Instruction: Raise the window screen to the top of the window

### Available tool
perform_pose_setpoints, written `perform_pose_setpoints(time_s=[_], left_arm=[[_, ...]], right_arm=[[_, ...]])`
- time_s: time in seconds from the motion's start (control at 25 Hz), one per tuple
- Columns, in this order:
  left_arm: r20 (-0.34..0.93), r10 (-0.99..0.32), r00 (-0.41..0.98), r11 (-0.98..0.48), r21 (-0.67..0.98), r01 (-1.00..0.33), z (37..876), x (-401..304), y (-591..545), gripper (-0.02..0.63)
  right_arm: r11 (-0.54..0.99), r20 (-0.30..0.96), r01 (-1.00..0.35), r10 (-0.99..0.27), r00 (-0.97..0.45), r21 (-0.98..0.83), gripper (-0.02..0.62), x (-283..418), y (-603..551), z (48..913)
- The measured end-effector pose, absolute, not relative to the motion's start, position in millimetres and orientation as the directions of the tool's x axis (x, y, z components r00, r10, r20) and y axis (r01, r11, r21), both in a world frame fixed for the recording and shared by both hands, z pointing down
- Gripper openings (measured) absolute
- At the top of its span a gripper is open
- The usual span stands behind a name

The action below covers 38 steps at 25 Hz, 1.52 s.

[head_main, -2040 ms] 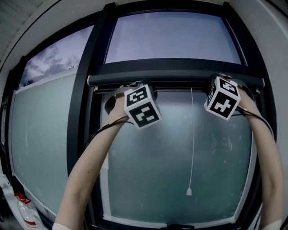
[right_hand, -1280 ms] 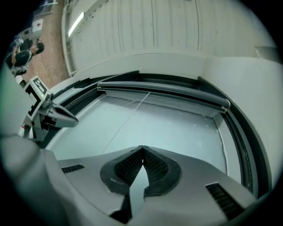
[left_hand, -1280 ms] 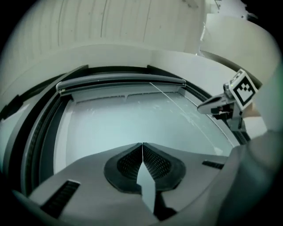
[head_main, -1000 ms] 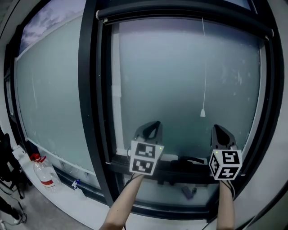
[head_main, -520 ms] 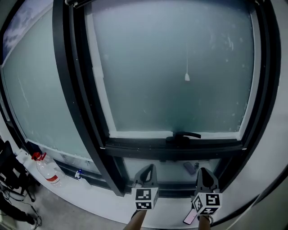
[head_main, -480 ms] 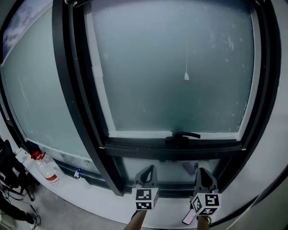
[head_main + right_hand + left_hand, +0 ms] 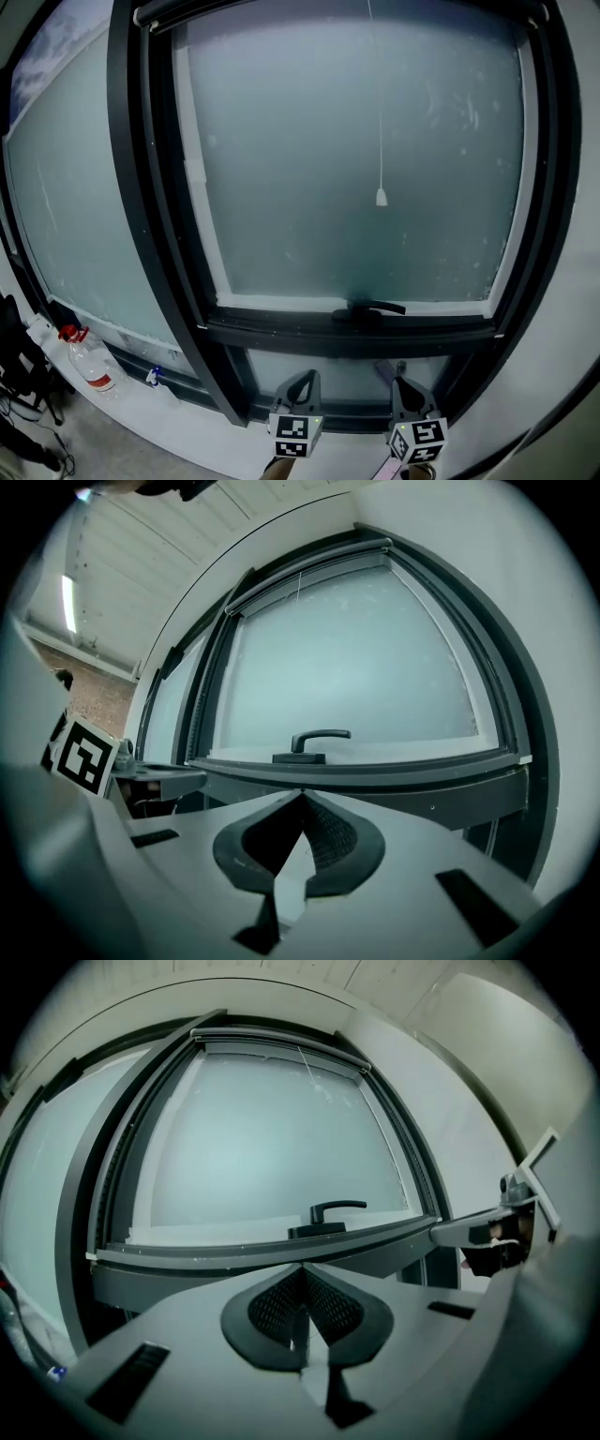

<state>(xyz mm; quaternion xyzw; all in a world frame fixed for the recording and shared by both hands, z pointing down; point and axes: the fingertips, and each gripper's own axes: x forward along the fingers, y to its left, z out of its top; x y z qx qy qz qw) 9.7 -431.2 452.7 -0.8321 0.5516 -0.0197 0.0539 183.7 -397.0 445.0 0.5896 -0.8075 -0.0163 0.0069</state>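
Window screen (image 7: pixel 279 1045) is at the very top of the opening, gathered into a slim pale rail. Its long axis runs level from one side of the frame to the other, tight under the head of the frame. A thin white cord (image 7: pixel 380 103) hangs straight down from it over the pane and ends in a small white bell-shaped pull (image 7: pixel 381 197), roughly mid-height on the glass. The pane (image 7: pixel 309 169) is frosted, matt and grey-green, with faint streaks and specks towards its right side. The frame (image 7: pixel 150 187) is dark, smooth metal with a pale strip along its inner edge. A black lever handle (image 7: pixel 371 307) sits on the bottom rail, its arm pointing right. Left gripper (image 7: pixel 303 379) and right gripper (image 7: pixel 399 384) are low, below the sill and well clear of the screen. Both point up at the window, each with a cube of black-and-white square markers. The fingers of both are clenched tip to tip, their ribbed dark pads meeting on nothing. On the floor at the far left stands a clear plastic bottle (image 7: pixel 91 364) with a red cap, its label too small to read.
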Motion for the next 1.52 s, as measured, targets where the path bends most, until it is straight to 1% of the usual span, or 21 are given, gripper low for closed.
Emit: perform_pose_setpoints(time_s=[0.12, 0.4, 0.6, 0.76, 0.88, 1.16, 1.52], left_arm=[[-0.032, -0.917, 0.398, -0.394, -0.086, -0.915, 452, 13, -426, 0.004], [-0.059, -0.896, 0.439, -0.433, -0.089, -0.897, 442, -9, -390, 0.003], [-0.014, -0.889, 0.458, -0.456, -0.07, -0.887, 458, -47, -338, 0.003], [0.018, -0.874, 0.486, -0.486, -0.079, -0.87, 472, -67, -300, 0.003], [0.035, -0.874, 0.484, -0.485, -0.057, -0.873, 484, -85, -274, 0.005], [0.027, -0.891, 0.453, -0.454, -0.022, -0.891, 488, -109, -245, 0.003], [0.016, -0.907, 0.422, -0.422, -0.009, -0.907, 485, -104, -173, 0.003]], right_arm=[[0.302, 0.009, -0.951, -0.953, -0.302, 0.067, 0.005, 184, -394, 445], [0.307, -0.033, -0.949, -0.95, -0.31, 0.066, 0.005, 145, -363, 432], [0.303, -0.01, -0.95, -0.952, -0.305, 0.072, 0.005, 105, -311, 437], [0.303, 0.033, -0.947, -0.953, -0.301, 0.103, 0.005, 73, -275, 456], [0.293, 0.053, -0.951, -0.956, -0.289, 0.102, 0.005, 57, -247, 467], [0.257, 0.052, -0.96, -0.966, -0.253, 0.112, 0.005, 61, -213, 463], [0.233, 0.028, -0.969, -0.972, -0.231, 0.076, 0.005, 86, -132, 462]])
